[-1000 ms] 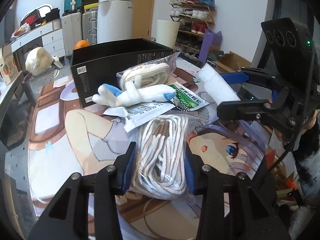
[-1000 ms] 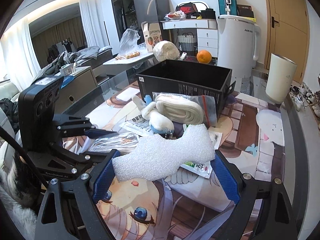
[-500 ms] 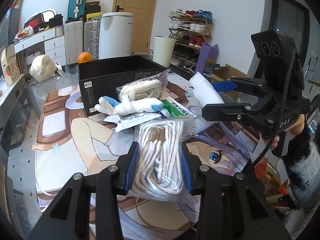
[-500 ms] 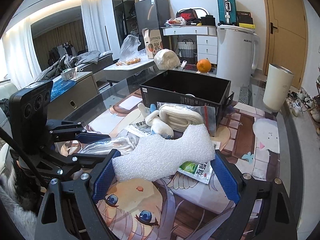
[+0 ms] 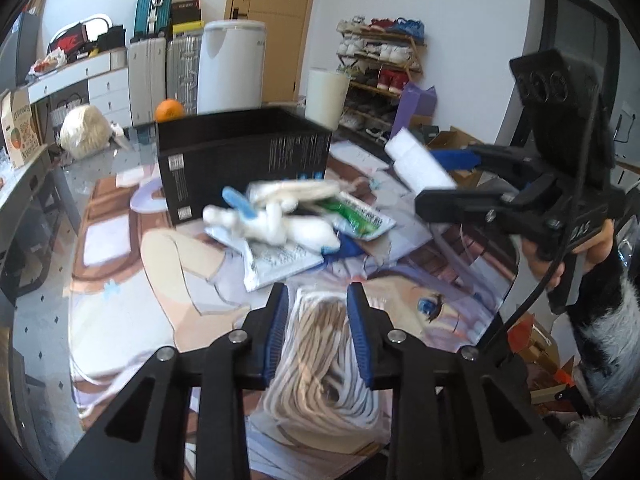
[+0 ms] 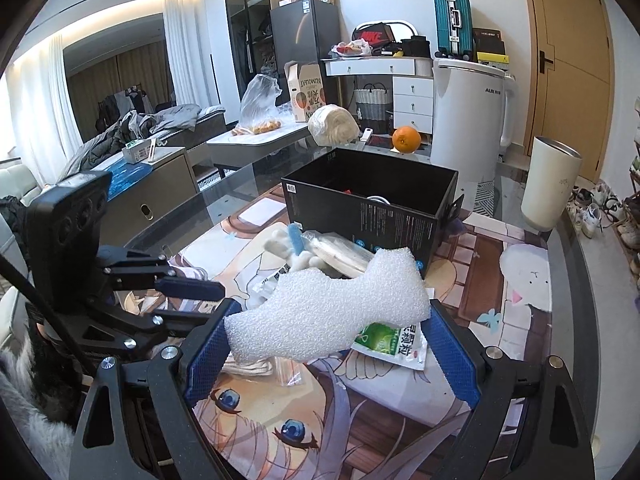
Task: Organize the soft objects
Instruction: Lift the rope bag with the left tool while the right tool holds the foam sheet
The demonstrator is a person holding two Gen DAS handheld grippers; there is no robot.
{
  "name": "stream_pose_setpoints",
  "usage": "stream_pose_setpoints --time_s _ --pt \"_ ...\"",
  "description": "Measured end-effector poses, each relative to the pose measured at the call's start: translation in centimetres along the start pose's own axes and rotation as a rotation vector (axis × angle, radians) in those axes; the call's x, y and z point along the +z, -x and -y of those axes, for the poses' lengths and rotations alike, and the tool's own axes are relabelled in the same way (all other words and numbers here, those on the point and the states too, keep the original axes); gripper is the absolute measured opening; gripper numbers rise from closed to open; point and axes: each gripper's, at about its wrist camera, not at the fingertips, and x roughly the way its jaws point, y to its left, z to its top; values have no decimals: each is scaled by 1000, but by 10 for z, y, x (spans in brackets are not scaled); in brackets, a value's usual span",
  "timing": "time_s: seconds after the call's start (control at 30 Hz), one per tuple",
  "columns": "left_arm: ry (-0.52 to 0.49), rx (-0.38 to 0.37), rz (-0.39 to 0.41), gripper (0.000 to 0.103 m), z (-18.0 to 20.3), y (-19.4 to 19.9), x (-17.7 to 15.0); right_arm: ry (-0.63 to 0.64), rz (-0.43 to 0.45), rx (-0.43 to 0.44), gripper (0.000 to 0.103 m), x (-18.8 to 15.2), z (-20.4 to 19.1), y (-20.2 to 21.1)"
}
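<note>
My left gripper (image 5: 318, 300) is shut on a clear bag of white rope (image 5: 320, 360), held above the printed mat. My right gripper (image 6: 326, 328) is shut on a white foam piece (image 6: 324, 316); it also shows in the left wrist view (image 5: 416, 164). An open black box (image 6: 372, 208) stands behind a pile: a white and blue plush toy (image 5: 268, 220), a second bag of white rope (image 6: 340, 252), a green packet (image 6: 392, 340) and a white packet (image 5: 276, 264). The left gripper shows at the left of the right wrist view (image 6: 188, 288).
The glass table carries an anime-print mat (image 6: 500, 280). An orange (image 6: 406, 140) and a wrapped white bundle (image 6: 334, 124) lie behind the box. A cream bin (image 6: 550, 184) and a white appliance (image 6: 468, 112) stand on the floor to the right.
Both grippers have risen and pulled back from the pile, each keeping its object. The rope bag now hangs lower between the left fingers. The left view is blurred by motion.
</note>
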Motion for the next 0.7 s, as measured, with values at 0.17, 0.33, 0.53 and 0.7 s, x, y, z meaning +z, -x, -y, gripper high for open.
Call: stream_pose_setpoints --time_s 0.17,0.33,0.53,0.7 --pt "-22 -13 -31 61 5 -3 -9 -11 -3 1 92 -3 2 1" --pt "-35 -1 -64 75 8 -9 -15 -12 -6 3 92 -4 3 0" --pt "-92 13 -81 78 15 -17 -23 -16 -11 3 92 -6 3 -1" --pt "-111 26 -62 42 17 -14 -23 -16 -11 3 92 -6 3 -2"
